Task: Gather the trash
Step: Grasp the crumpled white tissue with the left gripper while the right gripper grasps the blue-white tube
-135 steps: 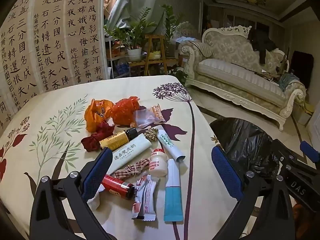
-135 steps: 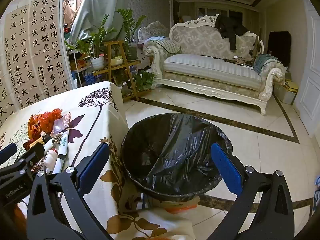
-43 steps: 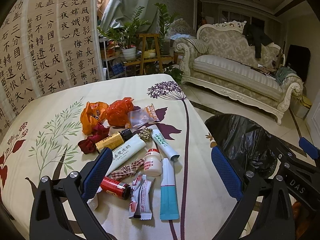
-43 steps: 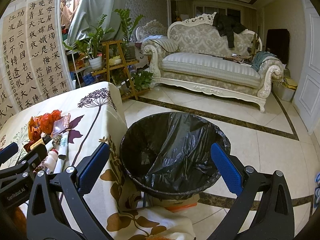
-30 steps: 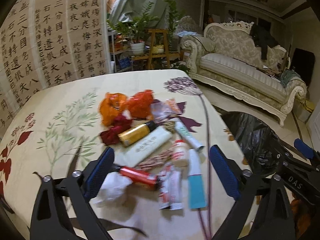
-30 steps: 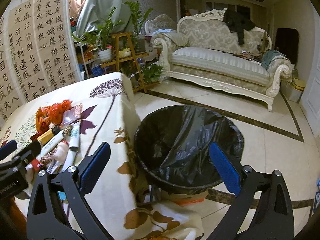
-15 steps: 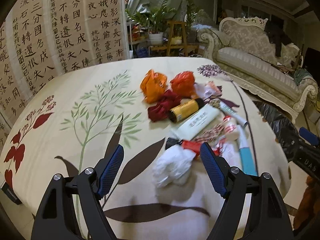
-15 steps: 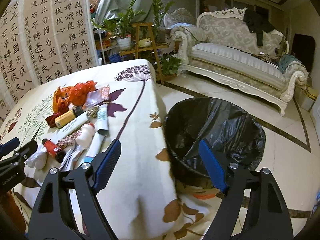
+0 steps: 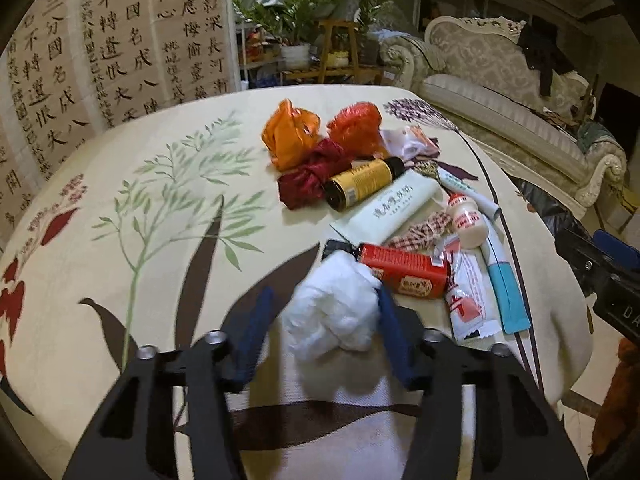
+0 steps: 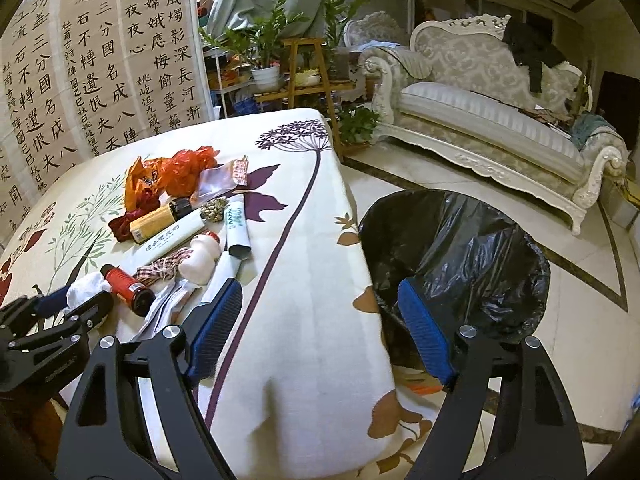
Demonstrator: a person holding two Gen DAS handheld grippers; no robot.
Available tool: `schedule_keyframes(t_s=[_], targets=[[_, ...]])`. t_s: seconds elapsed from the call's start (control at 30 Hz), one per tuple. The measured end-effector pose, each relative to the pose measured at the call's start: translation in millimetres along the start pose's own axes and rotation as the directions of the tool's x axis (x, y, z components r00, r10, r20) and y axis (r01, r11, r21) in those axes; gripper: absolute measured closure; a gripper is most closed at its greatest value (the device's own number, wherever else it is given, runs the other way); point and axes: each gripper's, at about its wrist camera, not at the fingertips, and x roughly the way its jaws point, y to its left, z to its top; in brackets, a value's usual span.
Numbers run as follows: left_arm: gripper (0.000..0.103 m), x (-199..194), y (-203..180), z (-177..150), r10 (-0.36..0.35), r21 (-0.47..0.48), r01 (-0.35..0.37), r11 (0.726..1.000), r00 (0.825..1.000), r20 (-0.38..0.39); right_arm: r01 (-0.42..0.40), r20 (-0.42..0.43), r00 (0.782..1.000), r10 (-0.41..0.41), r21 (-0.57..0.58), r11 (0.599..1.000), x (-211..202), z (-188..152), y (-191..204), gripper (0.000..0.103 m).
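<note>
The left gripper (image 9: 320, 316) has dropped from above the pile to the tissue wad (image 9: 334, 306) near the table's (image 9: 120, 216) front edge; its jaws are closing around the wad, one pad touching. First pickup begun. Right gripper (image 10: 320, 336) spread, empty, beside the bin (image 10: 472, 248).

Left gripper (image 9: 320, 332): matte black slotted arms, silver screw heads, dark blue ribbed fingers (image 9: 250, 332), bottom of frame. Right gripper (image 10: 320, 320): same build, brighter blue fingers (image 10: 424, 332); white lettering on its body at right edge of left view.
</note>
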Motion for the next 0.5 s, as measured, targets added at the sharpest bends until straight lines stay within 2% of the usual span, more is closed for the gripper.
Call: schedule_keyframes(t_s=[0.17,0.37,0.43,0.5], targets=[[0.067,-4,1,-3,0.005,0.003,-0.005,1.0,1.0,0.013,-0.019,-0.003,1.0,0.019,-0.02,1.0,1,0,10,0.025],[0.067,-8,12,0,0.023,-0.032,-0.022,0.999,0.999,0.029,-0.027,-0.026,0.999,0.026,-0.042,0.999,7,-3,22,0.025],[0.067,-9,15,2,0.036,-0.035,-0.035,0.999,0.999,0.031,-0.037,-0.048,0.998,0.034,-0.055,0.998,12,-6,28,0.035],[0.067,-9,20,2,0.049,-0.04,-0.047,0.998,0.998,0.031,-0.057,-0.072,0.996,0.053,-0.055,0.997,17,-8,33,0.038]])
